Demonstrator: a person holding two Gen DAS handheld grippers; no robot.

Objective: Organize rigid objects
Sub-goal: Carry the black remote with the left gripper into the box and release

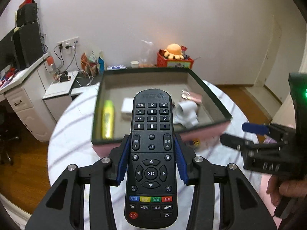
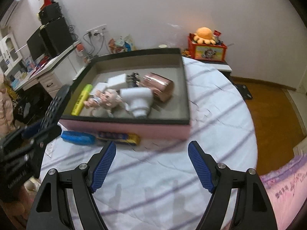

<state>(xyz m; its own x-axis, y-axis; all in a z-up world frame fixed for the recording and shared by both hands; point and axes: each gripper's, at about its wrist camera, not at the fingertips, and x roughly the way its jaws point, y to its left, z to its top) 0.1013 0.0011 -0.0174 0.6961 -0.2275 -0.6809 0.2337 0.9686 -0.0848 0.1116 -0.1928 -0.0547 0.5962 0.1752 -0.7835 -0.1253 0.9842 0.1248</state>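
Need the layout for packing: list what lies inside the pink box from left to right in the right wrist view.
Yellow tube → doll → white gadget → rose-gold cylinder, all inside the pink box. The white blocks and dark clips behind them overlap too much to place.

The right gripper [image 2: 151, 164] is seen above a striped bedsheet [image 2: 220, 118], its blue fingers [image 2: 103, 164] held wide apart with nothing between them. A pink box [image 2: 124, 129] lies beyond, holding a yellow tube [image 2: 81, 99], a doll [image 2: 107, 98], a white device [image 2: 139, 99] and a copper case [image 2: 158, 86]. A blue item [image 2: 77, 137] and a yellow-blue packet [image 2: 119, 137] lie against its near wall. At the left edge, the left gripper [image 2: 28, 141] carries a black remote [image 2: 55, 103].
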